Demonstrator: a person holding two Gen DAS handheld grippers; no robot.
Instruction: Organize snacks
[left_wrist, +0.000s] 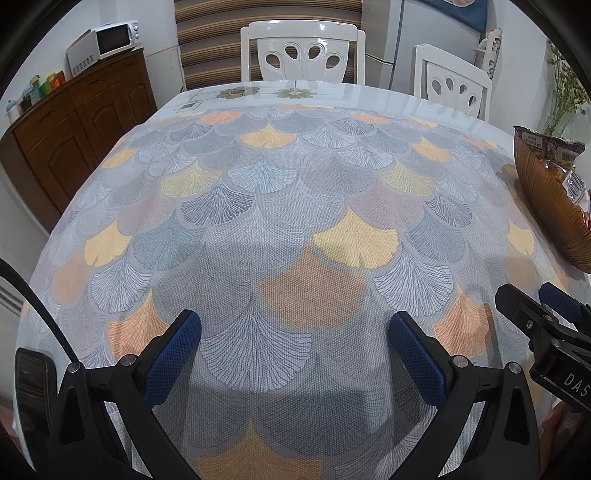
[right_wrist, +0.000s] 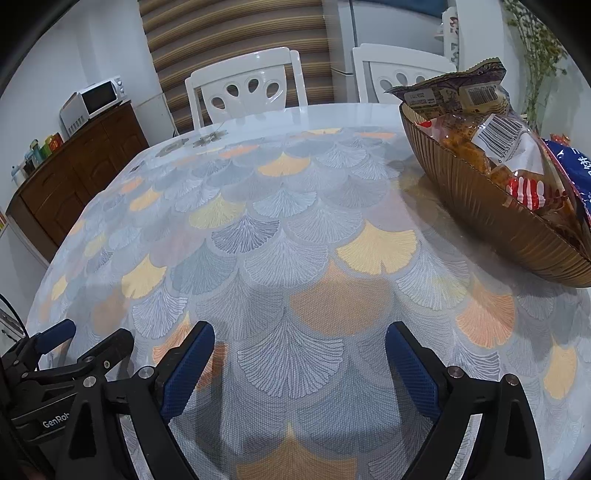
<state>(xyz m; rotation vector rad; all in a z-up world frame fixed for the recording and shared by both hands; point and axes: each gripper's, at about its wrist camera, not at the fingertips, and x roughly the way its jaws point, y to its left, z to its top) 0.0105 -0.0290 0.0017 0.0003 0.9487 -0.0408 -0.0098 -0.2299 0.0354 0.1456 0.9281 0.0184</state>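
One amber bowl (right_wrist: 491, 206) with several snack packets (right_wrist: 495, 136) stands on the bench (right_wrist: 280, 221), and both grippers, left (left_wrist: 295, 332) and right (right_wrist: 300, 343), have their fingers spread wide and empty.

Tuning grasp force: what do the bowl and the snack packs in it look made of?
Bowl: looks like amber translucent glass or hard plastic, glossy and ribbed; contents show through the wall. Which of the two, I cannot tell. Snack packs: thin plastic film, shiny and crinkled, partly clear, with printed barcodes.

Black hand-held gripper (right_wrist: 300, 343), blue pads (right_wrist: 188, 373)
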